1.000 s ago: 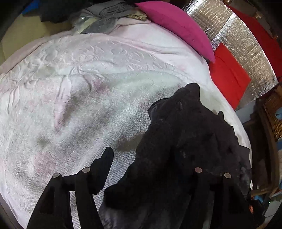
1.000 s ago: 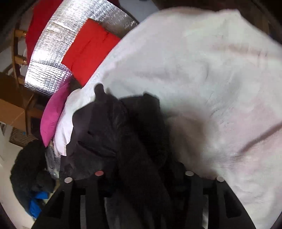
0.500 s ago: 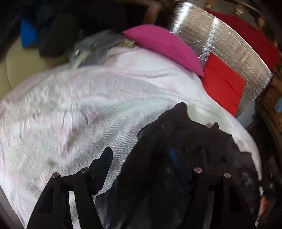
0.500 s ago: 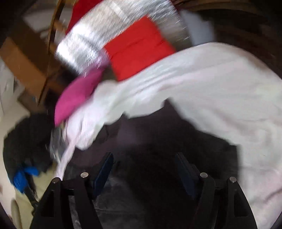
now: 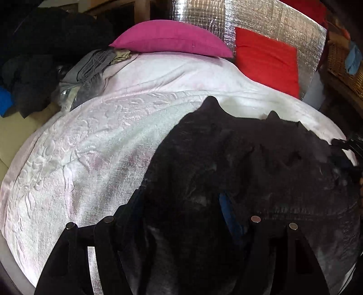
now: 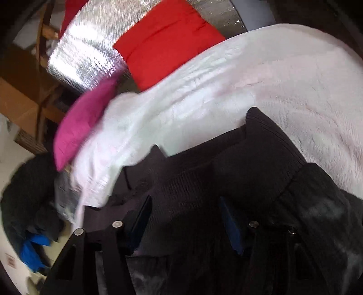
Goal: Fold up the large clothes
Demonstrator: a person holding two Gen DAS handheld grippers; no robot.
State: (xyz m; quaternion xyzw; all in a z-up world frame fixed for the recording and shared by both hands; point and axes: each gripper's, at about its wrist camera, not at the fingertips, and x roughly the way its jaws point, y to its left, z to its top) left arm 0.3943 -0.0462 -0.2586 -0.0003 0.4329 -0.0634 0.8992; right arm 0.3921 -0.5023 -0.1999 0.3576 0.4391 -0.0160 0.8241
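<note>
Garment's way more spread out than a second ago: the black jacket (image 5: 238, 172) was a bunched heap on the white bedspread (image 5: 95, 145), now it lies wide across the bed's near side, ribbed hem (image 6: 261, 158) showing. Looks like the spreading-out step before any real fold. Left gripper (image 5: 181, 217) has jaws spread wide with cloth between them, not pinching. Right gripper (image 6: 183, 217) same deal: spread jaws, over the fabric.

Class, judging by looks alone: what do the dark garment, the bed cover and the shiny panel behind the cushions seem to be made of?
Dark garment: knit, probably; ribbed edge.
Bed cover: plush white textile, embossed pattern.
Shiny panel: crinkled silver foil, reflective, seemingly quilted.
</note>
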